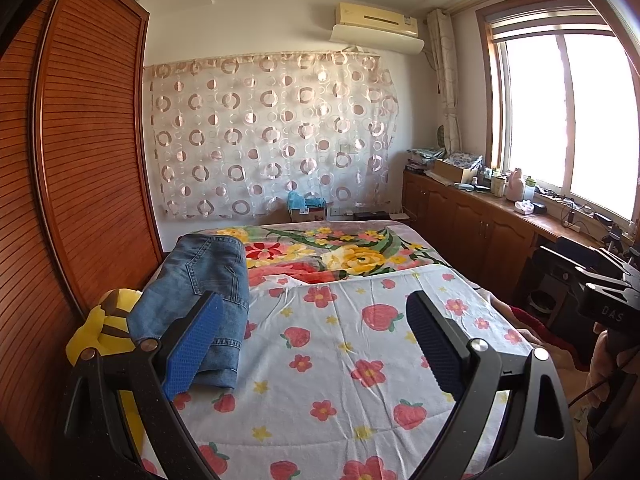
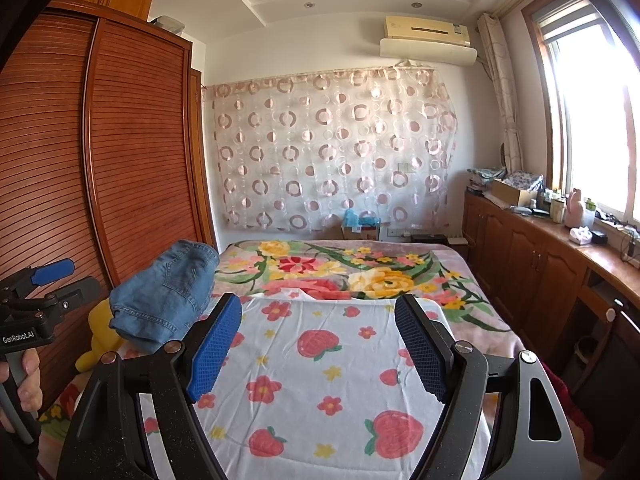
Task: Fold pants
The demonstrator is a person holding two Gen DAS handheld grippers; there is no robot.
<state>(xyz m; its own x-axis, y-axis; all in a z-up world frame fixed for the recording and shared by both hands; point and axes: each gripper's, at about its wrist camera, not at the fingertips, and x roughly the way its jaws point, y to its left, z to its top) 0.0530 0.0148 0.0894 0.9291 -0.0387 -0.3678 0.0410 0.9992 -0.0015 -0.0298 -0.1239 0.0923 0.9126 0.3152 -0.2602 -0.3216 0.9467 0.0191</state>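
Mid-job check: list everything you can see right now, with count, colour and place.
jeans: one pair, blue denim, folded, left side of bed
plush toy: one, yellow, beside the jeans at bed's left edge
strawberry quilt: one, white with red print, near half of bed
floral blanket: one, multicoloured, far half of bed
wardrobe: one, brown, left of bed
air conditioner: one, cream, far wall
left claw: open, empty
right claw: open, empty

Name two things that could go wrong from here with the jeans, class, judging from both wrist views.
1. The folded jeans lie at the bed's left edge, partly on a yellow plush toy; a nudge might tip them off.
2. Both the left gripper and right gripper are open and empty, so the fold may loosen.
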